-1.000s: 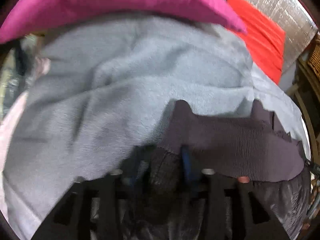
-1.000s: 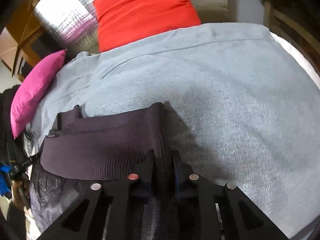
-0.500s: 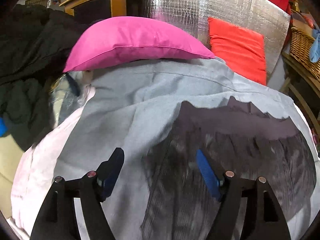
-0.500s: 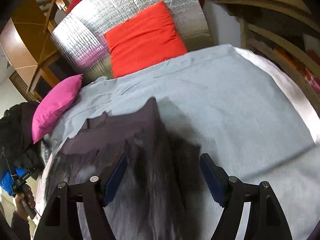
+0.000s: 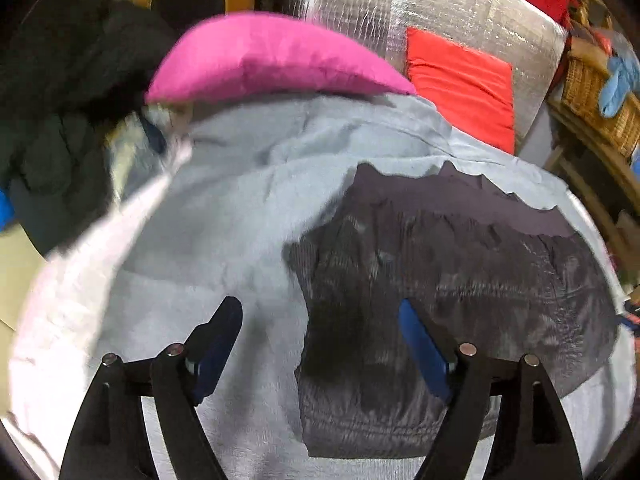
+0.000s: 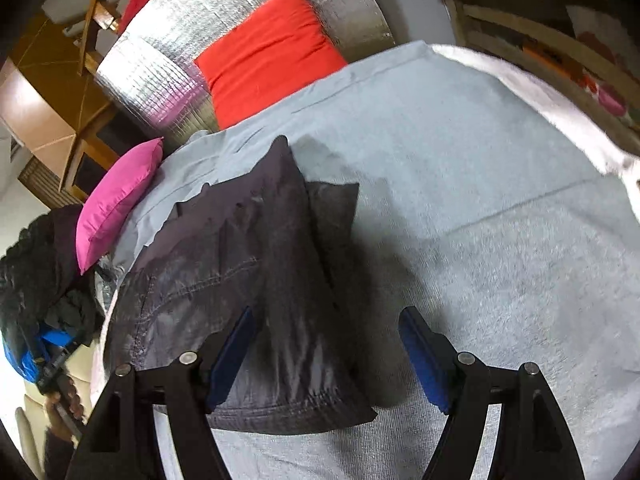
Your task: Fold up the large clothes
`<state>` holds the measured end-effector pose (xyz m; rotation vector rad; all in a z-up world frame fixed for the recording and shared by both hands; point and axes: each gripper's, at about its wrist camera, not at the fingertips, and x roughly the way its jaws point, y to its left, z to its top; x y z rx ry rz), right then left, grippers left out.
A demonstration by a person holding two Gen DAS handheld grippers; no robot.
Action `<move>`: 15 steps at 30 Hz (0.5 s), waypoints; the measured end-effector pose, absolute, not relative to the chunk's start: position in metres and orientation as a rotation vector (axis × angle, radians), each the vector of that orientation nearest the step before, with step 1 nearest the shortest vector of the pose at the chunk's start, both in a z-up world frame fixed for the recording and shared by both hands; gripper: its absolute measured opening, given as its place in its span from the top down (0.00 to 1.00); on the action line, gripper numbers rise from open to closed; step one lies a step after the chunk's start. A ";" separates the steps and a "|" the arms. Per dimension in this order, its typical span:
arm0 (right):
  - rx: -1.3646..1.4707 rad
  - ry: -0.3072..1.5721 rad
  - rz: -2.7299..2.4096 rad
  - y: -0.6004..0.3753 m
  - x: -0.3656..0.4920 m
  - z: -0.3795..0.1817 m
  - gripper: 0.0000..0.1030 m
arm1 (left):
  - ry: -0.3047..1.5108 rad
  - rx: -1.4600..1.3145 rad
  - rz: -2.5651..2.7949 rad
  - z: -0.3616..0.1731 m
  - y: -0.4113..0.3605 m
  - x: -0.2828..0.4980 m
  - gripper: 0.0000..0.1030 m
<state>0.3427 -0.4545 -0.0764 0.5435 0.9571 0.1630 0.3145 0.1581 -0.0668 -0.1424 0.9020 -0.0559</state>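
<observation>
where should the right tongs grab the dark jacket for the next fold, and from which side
Probably the near hem corner of the dark jacket, where the folded layers end in a thick edge on the grey blanket. Come in low from the near side with the right tongs, already open around that end. The left tongs could take the opposite near corner.

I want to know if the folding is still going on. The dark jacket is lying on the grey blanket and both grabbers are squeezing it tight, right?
Not quite. The dark jacket does lie on the grey blanket, but neither grabber squeezes it. The left gripper and the right gripper are both wide open above the cloth, as each wrist view shows.
</observation>
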 end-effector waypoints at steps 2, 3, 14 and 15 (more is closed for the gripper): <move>0.569 0.962 0.177 -0.457 0.344 -0.082 0.23 | 0.931 -0.239 -0.079 -0.084 0.175 0.317 0.21; 0.579 0.967 0.188 -0.459 0.346 -0.086 0.22 | 0.947 -0.270 -0.080 -0.091 0.179 0.318 0.21; 0.657 1.015 0.292 -0.447 0.395 -0.118 0.20 | 1.020 -0.438 -0.229 -0.128 0.183 0.354 0.21; 0.671 1.020 0.325 -0.444 0.399 -0.120 0.20 | 1.036 -0.449 -0.255 -0.132 0.181 0.357 0.21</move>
